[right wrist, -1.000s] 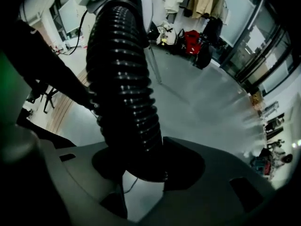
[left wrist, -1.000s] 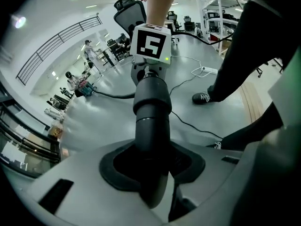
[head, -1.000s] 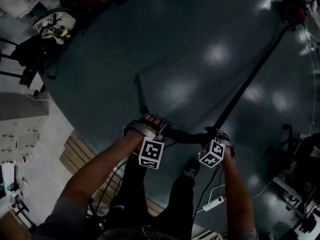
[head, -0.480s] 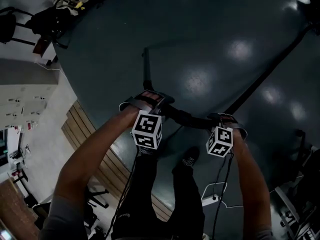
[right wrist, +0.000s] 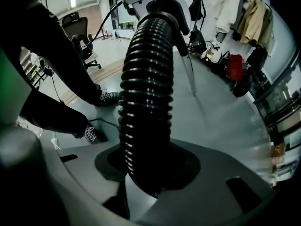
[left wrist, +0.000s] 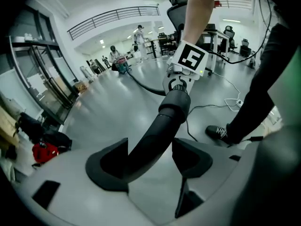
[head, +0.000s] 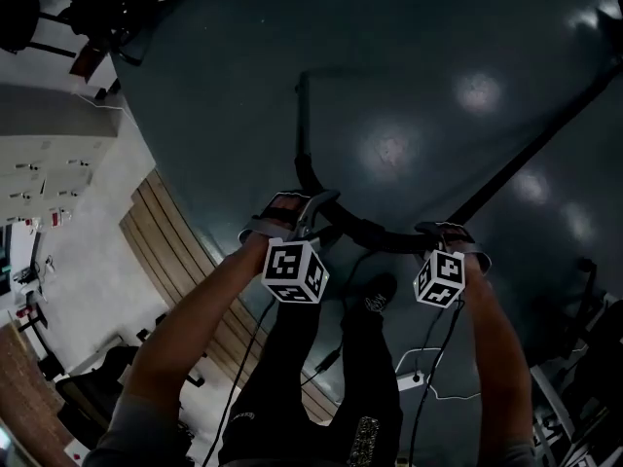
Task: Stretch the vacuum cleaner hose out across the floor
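Note:
The black ribbed vacuum hose (head: 526, 154) runs from the upper right across the dark floor to my right gripper (head: 450, 232). In the right gripper view that gripper (right wrist: 150, 164) is shut on the hose (right wrist: 146, 93), its jaws having just closed on it. From there a smooth curved handle tube (head: 375, 233) leads to my left gripper (head: 297, 212), and the rigid wand (head: 301, 125) goes on up the picture. The left gripper (left wrist: 150, 147) has just been opening: the tube (left wrist: 164, 121) lies between its jaws against the left pad, with a gap at the right pad.
A strip of wooden flooring (head: 165, 251) borders the dark floor at left. A white power strip (head: 414, 382) and cables lie by the person's shoes (head: 375, 300). Bags and chairs (head: 107, 13) stand at upper left. People and desks show far off in the left gripper view.
The left gripper's jaws stand wider around the tube than before. Both marker cubes have rolled, and the wand now points more straight up the picture. The right gripper keeps its hold on the hose.

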`<action>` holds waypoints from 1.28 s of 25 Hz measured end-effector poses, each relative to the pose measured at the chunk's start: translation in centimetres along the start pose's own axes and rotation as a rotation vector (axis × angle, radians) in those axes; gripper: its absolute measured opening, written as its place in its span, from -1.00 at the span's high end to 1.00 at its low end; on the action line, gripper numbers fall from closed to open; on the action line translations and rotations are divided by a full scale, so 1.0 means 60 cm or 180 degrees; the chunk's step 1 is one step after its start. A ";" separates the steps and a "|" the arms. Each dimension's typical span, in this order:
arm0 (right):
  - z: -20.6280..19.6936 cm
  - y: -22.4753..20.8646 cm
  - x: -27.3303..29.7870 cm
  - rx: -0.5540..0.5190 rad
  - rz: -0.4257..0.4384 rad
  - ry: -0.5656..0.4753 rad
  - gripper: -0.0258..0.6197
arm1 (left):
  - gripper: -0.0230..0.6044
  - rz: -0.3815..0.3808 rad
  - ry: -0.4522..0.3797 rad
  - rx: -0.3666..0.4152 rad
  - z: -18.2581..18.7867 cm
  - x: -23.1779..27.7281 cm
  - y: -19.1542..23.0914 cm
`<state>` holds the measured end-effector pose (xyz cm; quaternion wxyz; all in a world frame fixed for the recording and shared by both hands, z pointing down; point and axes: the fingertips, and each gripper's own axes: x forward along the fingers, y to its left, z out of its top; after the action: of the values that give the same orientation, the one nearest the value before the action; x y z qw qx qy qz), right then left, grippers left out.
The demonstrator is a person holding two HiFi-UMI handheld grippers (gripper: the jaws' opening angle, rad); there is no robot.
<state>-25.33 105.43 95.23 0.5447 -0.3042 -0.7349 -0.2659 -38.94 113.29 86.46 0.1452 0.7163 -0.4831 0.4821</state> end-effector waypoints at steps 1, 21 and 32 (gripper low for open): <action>0.001 0.006 0.001 -0.0011 0.0022 0.0020 0.46 | 0.02 0.0041 -0.0005 -0.0160 -0.016 -0.009 -0.001; -0.116 0.144 0.129 -0.0279 0.0456 0.0134 0.46 | 0.19 0.0035 -0.0230 -0.3680 -0.054 0.039 -0.238; -0.198 0.252 0.328 -0.0444 0.0883 0.0251 0.46 | 0.19 -0.0175 -0.0050 -0.4328 -0.119 0.183 -0.408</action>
<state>-10.97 110.11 118.19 0.5822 -0.4292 -0.6436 -0.2502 -21.78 124.07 105.41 0.5719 0.4813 -0.6614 0.0621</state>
